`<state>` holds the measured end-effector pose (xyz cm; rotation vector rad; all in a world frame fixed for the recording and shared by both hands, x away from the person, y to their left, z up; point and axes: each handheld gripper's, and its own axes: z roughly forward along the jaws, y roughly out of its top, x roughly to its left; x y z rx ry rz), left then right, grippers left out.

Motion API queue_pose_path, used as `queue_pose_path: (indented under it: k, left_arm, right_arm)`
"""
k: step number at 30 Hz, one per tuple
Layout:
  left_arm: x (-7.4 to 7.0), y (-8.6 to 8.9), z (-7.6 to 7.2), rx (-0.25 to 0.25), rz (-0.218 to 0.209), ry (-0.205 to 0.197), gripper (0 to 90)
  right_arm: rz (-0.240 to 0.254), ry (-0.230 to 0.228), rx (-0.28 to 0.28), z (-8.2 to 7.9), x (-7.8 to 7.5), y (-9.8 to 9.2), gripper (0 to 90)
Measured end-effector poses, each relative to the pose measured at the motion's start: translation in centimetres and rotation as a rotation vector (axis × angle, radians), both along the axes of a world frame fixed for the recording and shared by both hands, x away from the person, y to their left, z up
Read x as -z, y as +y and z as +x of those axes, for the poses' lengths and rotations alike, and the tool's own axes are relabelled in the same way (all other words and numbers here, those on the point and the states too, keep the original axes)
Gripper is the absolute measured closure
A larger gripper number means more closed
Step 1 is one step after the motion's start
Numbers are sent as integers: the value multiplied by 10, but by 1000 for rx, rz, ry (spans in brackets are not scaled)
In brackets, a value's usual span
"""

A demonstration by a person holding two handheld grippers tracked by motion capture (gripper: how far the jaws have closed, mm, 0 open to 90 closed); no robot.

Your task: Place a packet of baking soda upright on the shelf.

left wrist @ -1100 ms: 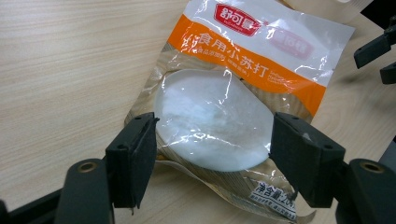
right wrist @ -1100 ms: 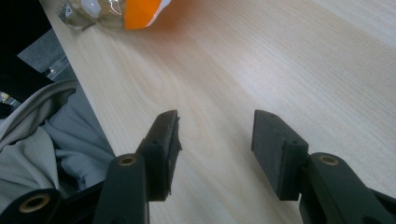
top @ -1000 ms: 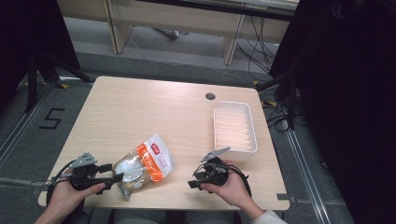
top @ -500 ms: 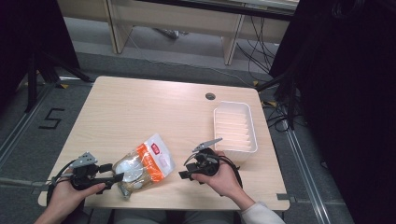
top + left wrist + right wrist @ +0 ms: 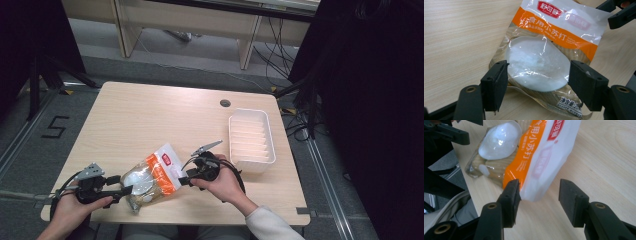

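Observation:
A clear and orange bag of white powder (image 5: 150,175) lies near the table's front edge. My left gripper (image 5: 122,191) is at its lower left end. In the left gripper view, the left gripper (image 5: 540,85) stands open, its pads on either side of the bag's (image 5: 539,60) lower end. My right gripper (image 5: 182,177) has come up to the bag's white top end. In the right gripper view, the right gripper (image 5: 539,195) is open, and the corner of the bag (image 5: 534,162) reaches in between the pads, close to the left one.
A white ribbed tray (image 5: 251,140) stands at the right side of the wooden table (image 5: 150,115), beyond the right hand. A round cable hole (image 5: 225,103) is behind it. The table's front edge runs just below both hands.
My right gripper has moved left across the table, from beside the tray to the bag's top end. The left gripper and the bag have stayed put.

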<state>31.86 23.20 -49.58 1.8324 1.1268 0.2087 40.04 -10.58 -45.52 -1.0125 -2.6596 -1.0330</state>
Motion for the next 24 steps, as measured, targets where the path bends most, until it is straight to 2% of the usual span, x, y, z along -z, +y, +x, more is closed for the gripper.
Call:
queue_pose_path:
  k: [4,7,11,12,14,16,24]
  left_arm:
    - [0,0,0,2,-1,-2,313]
    - [0,0,0,1,-1,0,313]
    - [0,0,0,1,-2,-2,314]
    - [0,0,0,1,-2,-4,314]
    - [0,0,0,1,-2,-3,314]
    - [0,0,0,1,-3,-3,314]
    - [0,0,0,1,-2,-3,314]
  right_arm:
    - [-14,5,-8,5,4,8,517]
    - [-24,32,-11,9,8,14,517]
    - [-35,26,-15,11,12,17,517]
    - [-39,50,-16,11,13,20,517]
    - [-41,57,-32,12,14,21,519]
    - [-39,52,-35,12,15,22,522]
    - [-56,85,-66,10,20,30,608]
